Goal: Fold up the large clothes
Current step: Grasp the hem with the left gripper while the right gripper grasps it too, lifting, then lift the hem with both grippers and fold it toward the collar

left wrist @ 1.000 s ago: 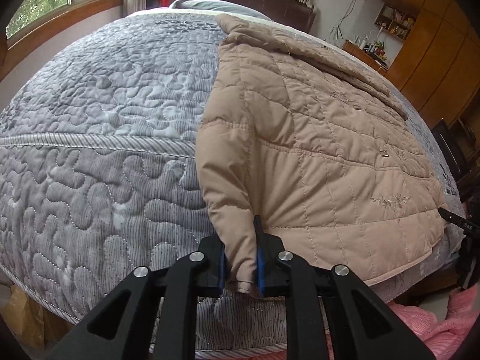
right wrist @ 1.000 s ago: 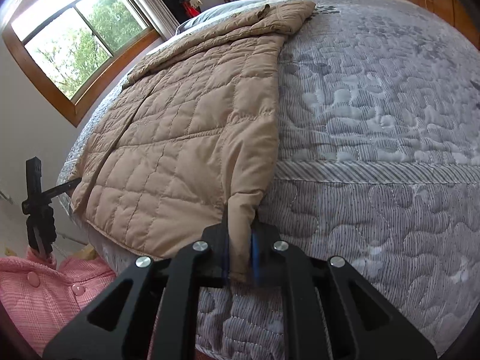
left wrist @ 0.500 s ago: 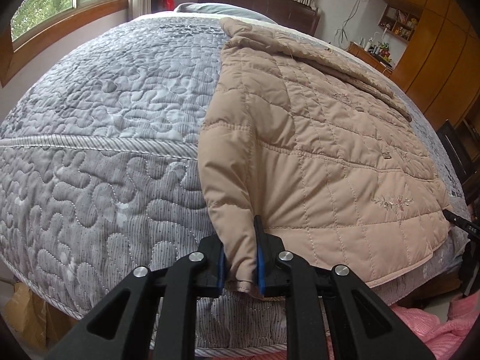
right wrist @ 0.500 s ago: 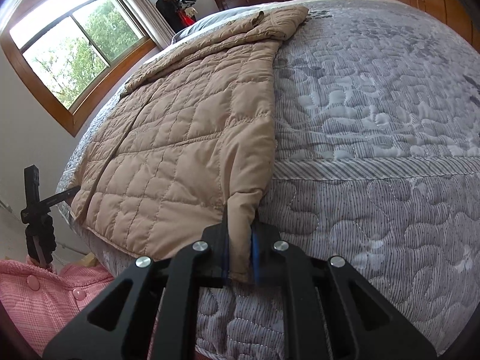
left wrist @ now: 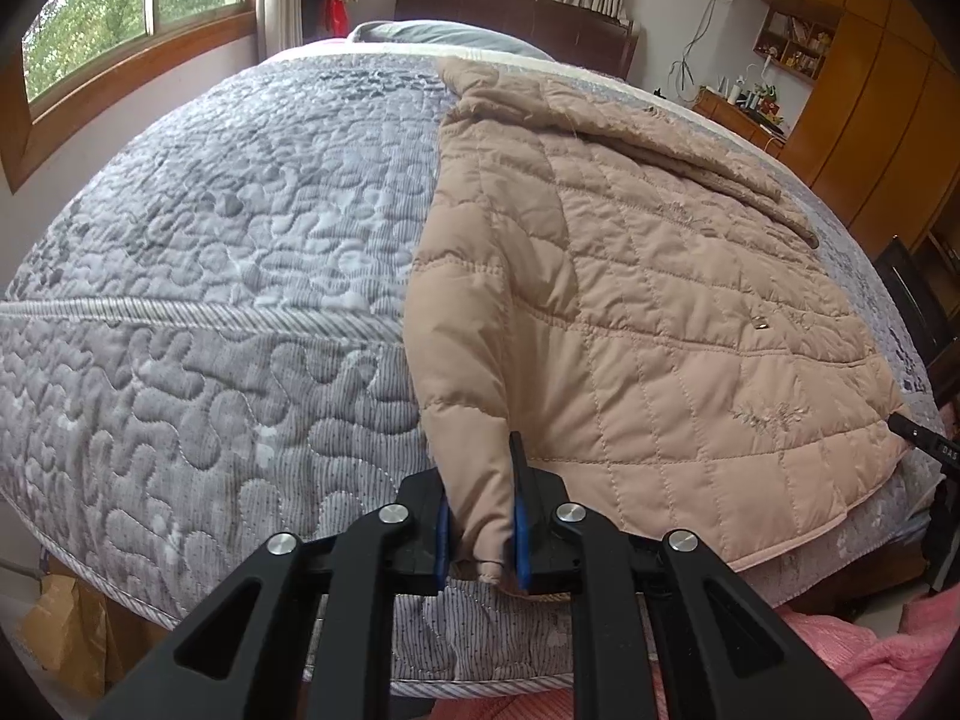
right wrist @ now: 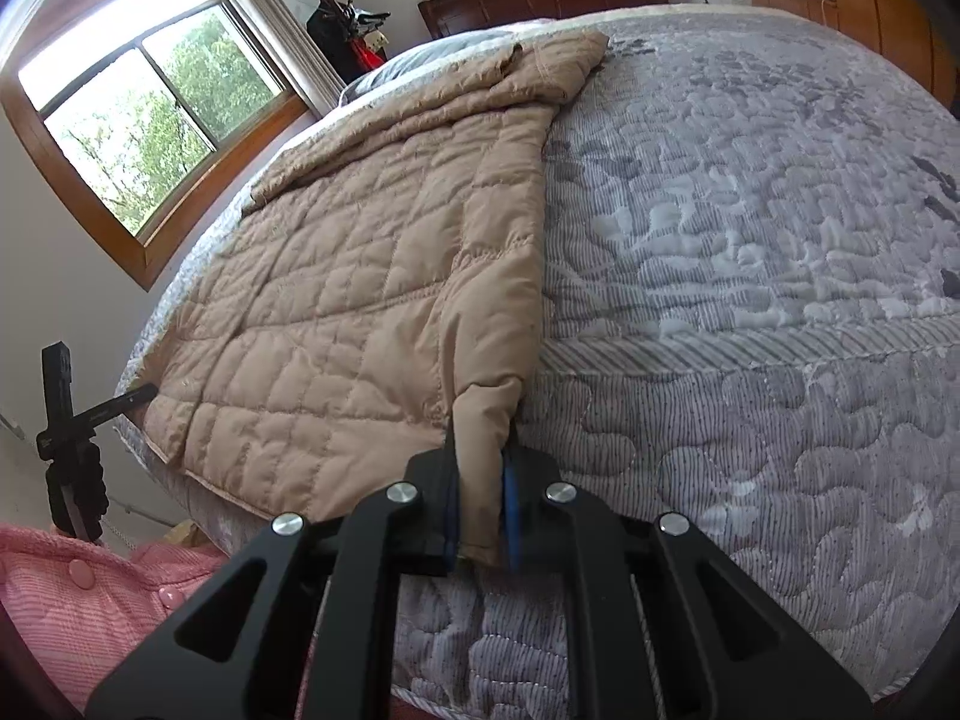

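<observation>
A tan quilted jacket (left wrist: 630, 300) lies spread on a grey quilted bed (left wrist: 210, 276). My left gripper (left wrist: 480, 531) is shut on the jacket's near left corner at the bed's front edge. In the right wrist view the jacket (right wrist: 372, 312) covers the bed's left part, and my right gripper (right wrist: 480, 510) is shut on its near right corner, over the grey bedspread (right wrist: 750, 300). The jacket's collar end lies toward the headboard. Each gripper shows at the edge of the other's view.
A dark wooden headboard (left wrist: 516, 6) and pillow stand at the far end. Windows (right wrist: 138, 114) line the wall on one side, wooden cabinets (left wrist: 870, 90) the other. Pink clothing (right wrist: 72, 594) lies below the bed's near edge. A cardboard box (left wrist: 66, 630) sits on the floor.
Both grippers have kept their hold on the jacket's corners and risen slightly, so the views tilt up and show more of the room beyond the bed. The jacket lies much as before.
</observation>
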Available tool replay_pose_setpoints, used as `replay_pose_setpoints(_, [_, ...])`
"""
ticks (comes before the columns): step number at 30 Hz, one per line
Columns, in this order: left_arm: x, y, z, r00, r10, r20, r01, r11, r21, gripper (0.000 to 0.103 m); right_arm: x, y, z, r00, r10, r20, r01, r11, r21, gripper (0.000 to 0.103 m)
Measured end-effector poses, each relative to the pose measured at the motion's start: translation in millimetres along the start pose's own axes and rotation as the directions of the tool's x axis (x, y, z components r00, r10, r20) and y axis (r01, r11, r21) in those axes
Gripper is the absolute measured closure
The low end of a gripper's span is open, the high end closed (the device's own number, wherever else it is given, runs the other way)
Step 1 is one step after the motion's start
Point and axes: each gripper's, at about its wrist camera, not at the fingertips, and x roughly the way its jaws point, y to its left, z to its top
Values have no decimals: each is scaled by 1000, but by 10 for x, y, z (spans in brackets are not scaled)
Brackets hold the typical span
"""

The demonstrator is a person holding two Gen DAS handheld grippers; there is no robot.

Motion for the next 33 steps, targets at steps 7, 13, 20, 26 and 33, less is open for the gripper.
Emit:
replay_pose_setpoints(7, [-221,-95,187,998,-12,57,10,999,41,88,-206,110,171,998,35,53,-34,999,-24,94])
replay_pose_setpoints(13, [-394,-194,455,993,-21,115,10,996,88,88,-363,176,448,995,60,80,-56,997,-51,94])
replay_pose_setpoints(20, [-544,-301,984,979,-35,199,7,990,141,88,-525,289,991,993,55,108,-42,992,-117,94])
replay_pose_setpoints(26, [-481,-423,1568,964,-24,266,-30,980,199,88,-504,329,1668,992,62,112,-46,988,-144,94])
replay_pose_setpoints(33, [-164,-465,2305,964,-29,263,-26,979,201,88,-202,277,2428,995,56,78,-46,991,-123,94])
